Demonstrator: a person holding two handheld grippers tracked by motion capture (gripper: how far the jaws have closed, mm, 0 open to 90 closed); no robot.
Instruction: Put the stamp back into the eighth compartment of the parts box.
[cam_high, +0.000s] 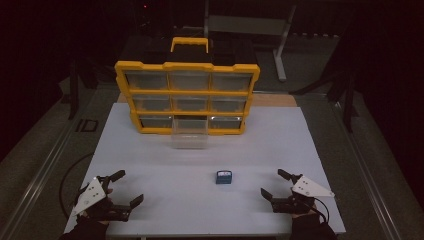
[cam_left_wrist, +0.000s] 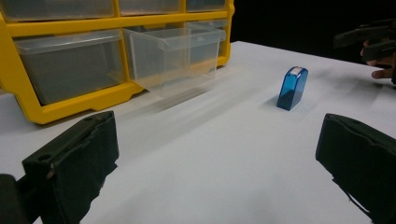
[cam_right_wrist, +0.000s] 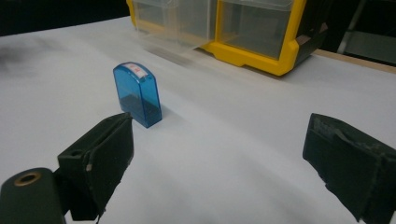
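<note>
- The left claw (cam_high: 120, 189) rests at the near left corner of the white worktop (cam_high: 150, 165), its jaws spread wide with nothing between them.
- The right claw (cam_high: 280, 184) sits at the near right corner, jaws likewise wide apart and empty; a grey three-cornered plate lies on top of each claw, and a cable trails off behind.
- Between the two claws, somewhat nearer the right one, a small blue box (cam_high: 223, 177) stands upright on the worktop, apart from both.
- In the right gripper view the blue box (cam_right_wrist: 137, 94) stands just beyond the tip of that claw's left-hand jaw, outside the gap rather than inside it; it is see-through blue with a white label on its rounded top.
- In the left gripper view the blue box (cam_left_wrist: 292, 87) is farther off, past the open jaws, with bare white surface all the way up to it.
- Nothing lies between either claw and the box.
- Beyond the box, a clear drawer (cam_high: 189, 133) juts out from the bottom row, middle slot, of a yellow drawer cabinet (cam_high: 187, 66), its front reaching onto the worktop.
- The cabinet stands upright at the far side of the worktop, three rows of three clear drawers, with a yellow handle on top.
- The pulled-out drawer (cam_left_wrist: 173, 51) looks empty in the left gripper view.
- Wide bare stretches of worktop lie left and right of the box and in front of the cabinet.
- The near edge of the worktop runs just behind both claws; past the side edges the floor is dark, with metal stands at the back.
</note>
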